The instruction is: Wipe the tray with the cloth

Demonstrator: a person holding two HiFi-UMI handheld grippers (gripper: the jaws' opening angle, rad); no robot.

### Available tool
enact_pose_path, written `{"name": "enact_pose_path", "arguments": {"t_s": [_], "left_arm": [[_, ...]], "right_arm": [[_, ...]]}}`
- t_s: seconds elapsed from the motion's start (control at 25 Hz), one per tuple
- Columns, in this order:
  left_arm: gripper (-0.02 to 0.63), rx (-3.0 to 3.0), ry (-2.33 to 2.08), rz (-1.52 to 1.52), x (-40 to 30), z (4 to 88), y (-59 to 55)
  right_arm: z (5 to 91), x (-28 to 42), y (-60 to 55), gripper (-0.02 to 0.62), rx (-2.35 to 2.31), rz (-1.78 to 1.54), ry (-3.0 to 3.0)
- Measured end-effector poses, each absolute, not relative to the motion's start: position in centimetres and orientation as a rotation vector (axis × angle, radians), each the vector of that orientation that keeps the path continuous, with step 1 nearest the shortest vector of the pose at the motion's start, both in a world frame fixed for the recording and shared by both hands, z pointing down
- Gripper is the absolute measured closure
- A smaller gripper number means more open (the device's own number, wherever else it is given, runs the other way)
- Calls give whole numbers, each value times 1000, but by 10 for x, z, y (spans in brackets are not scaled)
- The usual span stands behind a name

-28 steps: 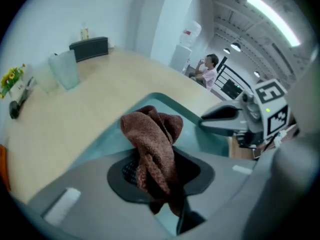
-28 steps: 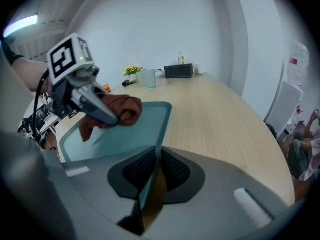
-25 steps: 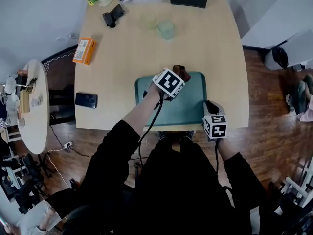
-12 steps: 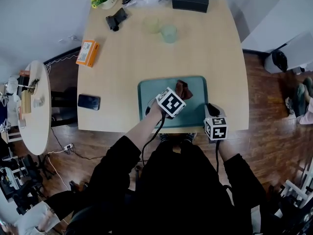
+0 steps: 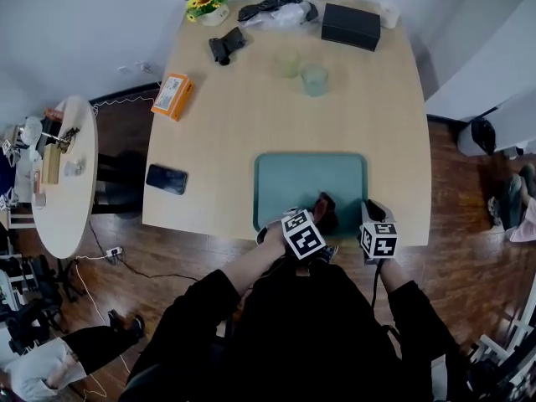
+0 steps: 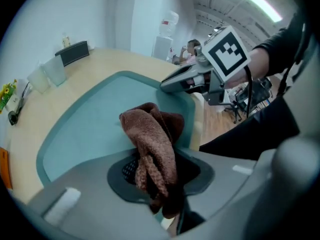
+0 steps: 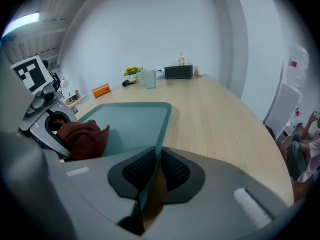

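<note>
A teal tray (image 5: 293,178) lies at the near edge of the wooden table (image 5: 251,124). My left gripper (image 5: 322,218) is shut on a bunched brown cloth (image 5: 325,208), which rests on the tray's near right part. In the left gripper view the cloth (image 6: 152,134) hangs out from between the jaws of the left gripper (image 6: 156,180), over the tray (image 6: 95,119). My right gripper (image 5: 369,211) is shut on the tray's near right rim. The right gripper view shows that rim clamped between the pads of the right gripper (image 7: 154,170), with the cloth (image 7: 80,136) to the left on the tray (image 7: 132,119).
A black phone (image 5: 167,179) and an orange box (image 5: 172,96) lie at the table's left. Two glasses (image 5: 314,79), a black box (image 5: 351,26), a dark object (image 5: 226,44) and a flower pot (image 5: 209,2) stand at the far end. A round side table (image 5: 59,174) is left.
My left gripper has dragged the cloth from the tray's far edge across it to the near right part, toward the person. The right gripper has stayed on the tray's rim.
</note>
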State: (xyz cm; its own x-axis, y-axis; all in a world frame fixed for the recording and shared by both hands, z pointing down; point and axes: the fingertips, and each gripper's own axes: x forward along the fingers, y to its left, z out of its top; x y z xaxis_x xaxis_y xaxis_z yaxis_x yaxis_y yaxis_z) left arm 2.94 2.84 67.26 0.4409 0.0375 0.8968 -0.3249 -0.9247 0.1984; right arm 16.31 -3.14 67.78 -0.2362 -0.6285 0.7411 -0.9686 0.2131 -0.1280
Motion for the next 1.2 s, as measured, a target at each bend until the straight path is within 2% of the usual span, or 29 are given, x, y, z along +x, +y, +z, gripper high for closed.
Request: {"name": "enact_pose_path", "arguments": {"t_s": [0.2, 0.6, 1.2], "left_arm": [[517, 2352, -225, 1475, 21, 672, 9], [515, 2278, -508, 1525, -34, 672, -142], [517, 2277, -501, 1552, -37, 671, -124]], "right_arm": [[676, 161, -32, 557, 1471, 822, -1947], [676, 161, -33, 557, 1484, 810, -1943], [677, 164, -35, 557, 1491, 830, -1939]]}}
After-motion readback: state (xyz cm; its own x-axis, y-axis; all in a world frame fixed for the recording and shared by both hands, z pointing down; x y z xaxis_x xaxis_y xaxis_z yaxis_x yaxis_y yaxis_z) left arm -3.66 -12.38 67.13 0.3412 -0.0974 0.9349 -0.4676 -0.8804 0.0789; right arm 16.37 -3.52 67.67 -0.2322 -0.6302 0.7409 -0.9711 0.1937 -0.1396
